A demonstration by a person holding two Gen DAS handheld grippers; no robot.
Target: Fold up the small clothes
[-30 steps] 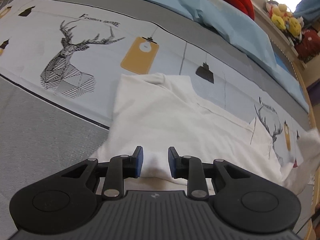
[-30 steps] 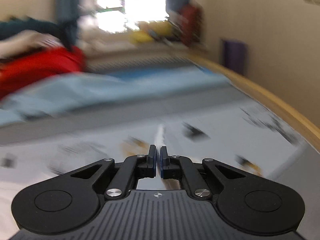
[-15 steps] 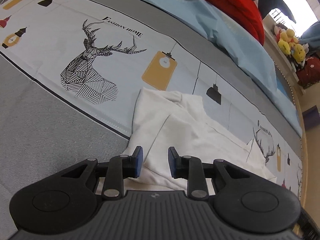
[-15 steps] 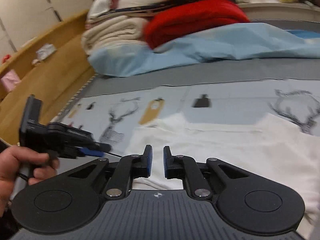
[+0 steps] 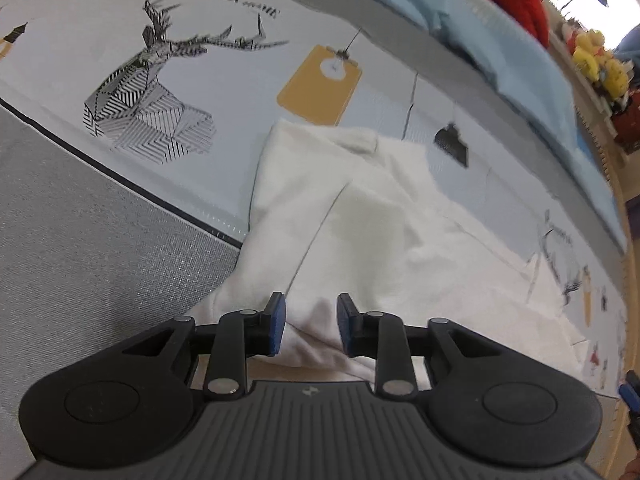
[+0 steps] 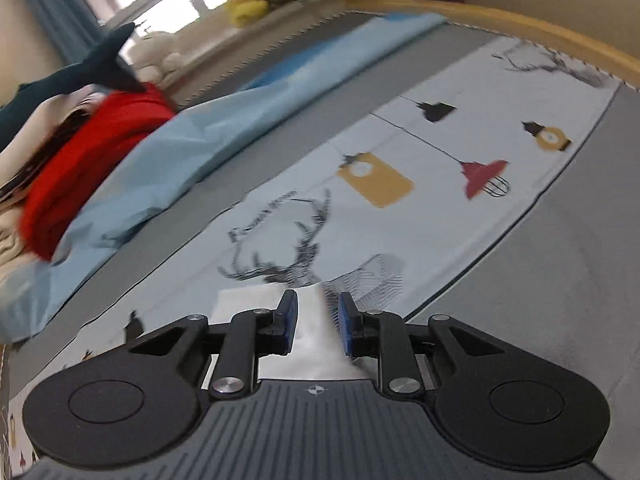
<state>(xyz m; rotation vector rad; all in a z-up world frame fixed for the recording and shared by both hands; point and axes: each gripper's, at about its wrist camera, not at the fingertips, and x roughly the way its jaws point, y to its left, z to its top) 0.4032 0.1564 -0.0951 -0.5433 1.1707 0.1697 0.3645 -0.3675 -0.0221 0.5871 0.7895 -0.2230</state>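
A white garment point(image 5: 360, 216) lies partly folded on the printed bedsheet point(image 5: 200, 60). My left gripper point(image 5: 310, 328) is open, low over the garment's near edge, with white cloth between its blue pads but not pinched. My right gripper point(image 6: 316, 328) is open too. A corner of the white garment point(image 6: 256, 300) lies between and just beyond its fingers. The rest of the garment is hidden under the right gripper's body.
A light blue blanket point(image 6: 192, 132) and a red folded cloth point(image 6: 88, 160) lie along the far side of the bed. Plush toys point(image 6: 248, 0) sit on the window ledge. A wooden bed rim point(image 6: 520, 32) curves at the right.
The right gripper swung round to the garment's other end and opened from shut. The left gripper stayed open and moved a little closer over the garment's edge.
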